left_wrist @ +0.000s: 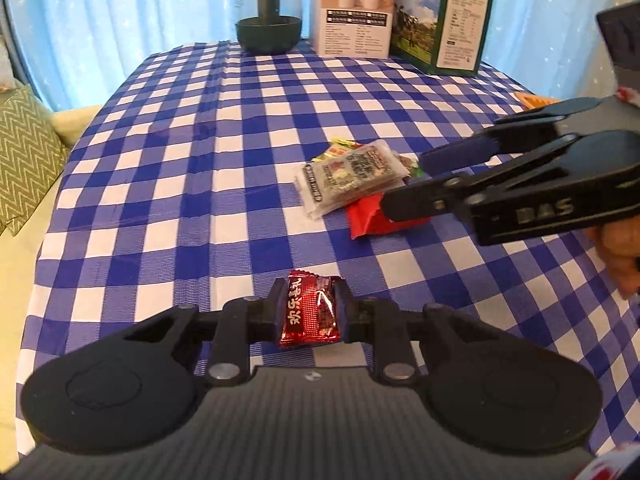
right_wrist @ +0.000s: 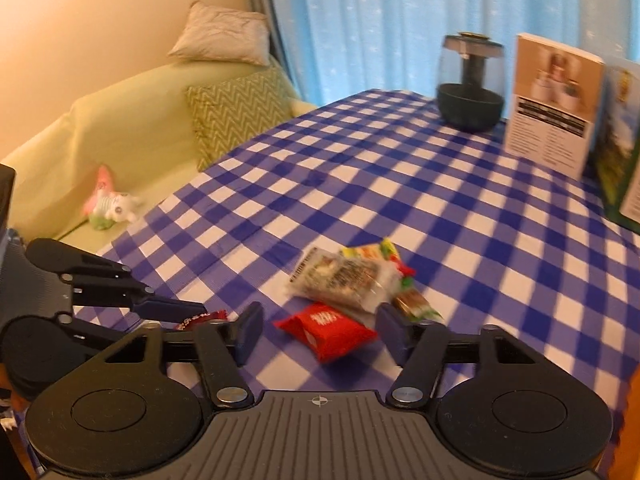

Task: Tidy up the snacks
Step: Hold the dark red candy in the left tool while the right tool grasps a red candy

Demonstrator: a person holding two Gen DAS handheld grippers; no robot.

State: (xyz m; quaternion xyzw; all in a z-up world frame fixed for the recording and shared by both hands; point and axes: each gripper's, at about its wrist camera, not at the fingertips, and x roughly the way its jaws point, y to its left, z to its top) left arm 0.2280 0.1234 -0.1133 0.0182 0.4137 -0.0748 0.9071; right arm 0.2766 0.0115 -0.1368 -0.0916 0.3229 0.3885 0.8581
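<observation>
While the left tongs (left_wrist: 307, 310) were clamped on a small dark-red foil candy (left_wrist: 310, 312), held just over the near part of the checked worktop (left_wrist: 200, 160), the right tongs (right_wrist: 316, 330) stood partly open around a bright red packet (right_wrist: 326, 330) without pressing on it. That packet lay at the near edge of a loose heap: a clear-wrapped snack (right_wrist: 344, 280) on top, a yellow-and-green wrapper (right_wrist: 380, 250) behind it, and a brown-and-green one (right_wrist: 416, 304) just beside it. The step in hand looked like gathering, one snack already secured and the second being framed. No tray or bin for the snacks showed in either view. The next move probably called for lowering the right tongs until their pads flanked the red packet alone, then squeezing gently; the soft pouch could slide, and the clear-wrapped snack overlapping it might drag along.
</observation>
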